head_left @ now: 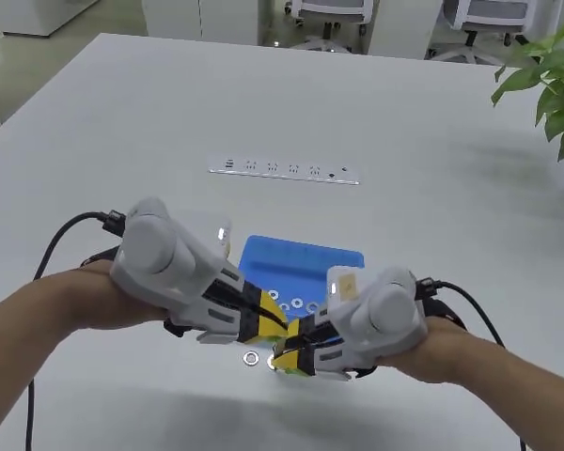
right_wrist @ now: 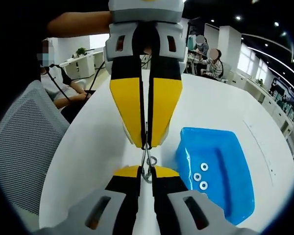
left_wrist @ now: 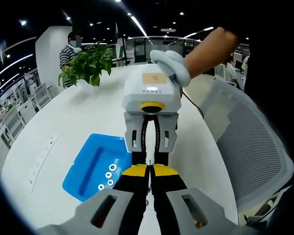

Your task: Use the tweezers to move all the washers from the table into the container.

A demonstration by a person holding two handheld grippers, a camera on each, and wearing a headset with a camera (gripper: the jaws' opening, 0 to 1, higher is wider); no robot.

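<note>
Power strip (head_left: 284,171), leafy plant (head_left: 556,89), perhaps office chairs (head_left: 331,9) behind.

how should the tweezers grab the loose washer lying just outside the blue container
Take the washer by its rim from straight above, one tip of the tweezers in the hole, one outside. It lies flat on the table, so a side approach has no edge to catch.

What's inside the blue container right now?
Four washers sit bunched at one end of the blue container; the rest of its floor looks bare. In the head view the left tongs and right tongs, both shut on the tweezers, cover its near edge.
</note>
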